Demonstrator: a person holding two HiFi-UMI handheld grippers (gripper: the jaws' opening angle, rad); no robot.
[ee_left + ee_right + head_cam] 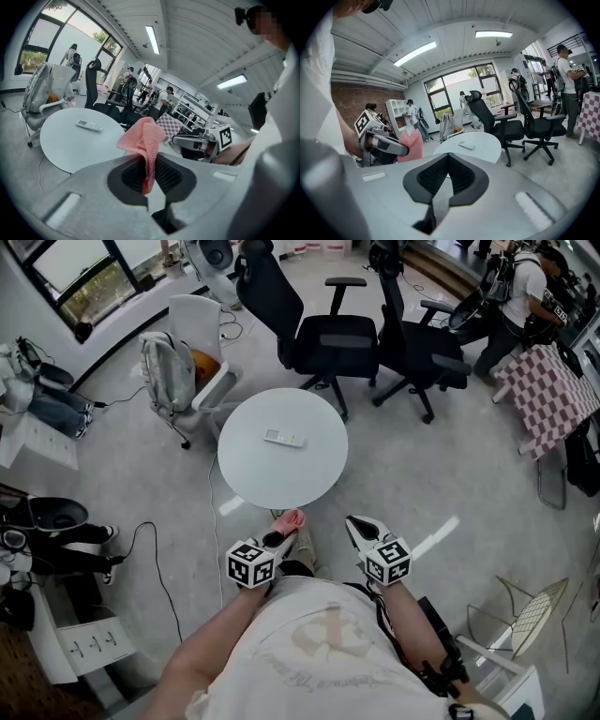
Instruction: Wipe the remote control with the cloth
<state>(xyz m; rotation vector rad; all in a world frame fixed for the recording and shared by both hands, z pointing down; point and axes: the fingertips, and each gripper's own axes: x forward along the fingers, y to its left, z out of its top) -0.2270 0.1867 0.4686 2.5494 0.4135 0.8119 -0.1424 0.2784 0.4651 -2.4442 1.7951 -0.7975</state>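
A white remote control lies flat near the middle of the round white table; it also shows in the left gripper view and small in the right gripper view. My left gripper hangs short of the table's near edge, shut on a pink cloth that stands up from its jaws. The cloth is a pink tuft in the head view. My right gripper floats beside it to the right, jaws shut with nothing between them. Both grippers are apart from the remote.
Two black office chairs stand beyond the table, and a white chair with a grey backpack is at its left. A cable trails on the floor. A checkered table and a person stand at the far right.
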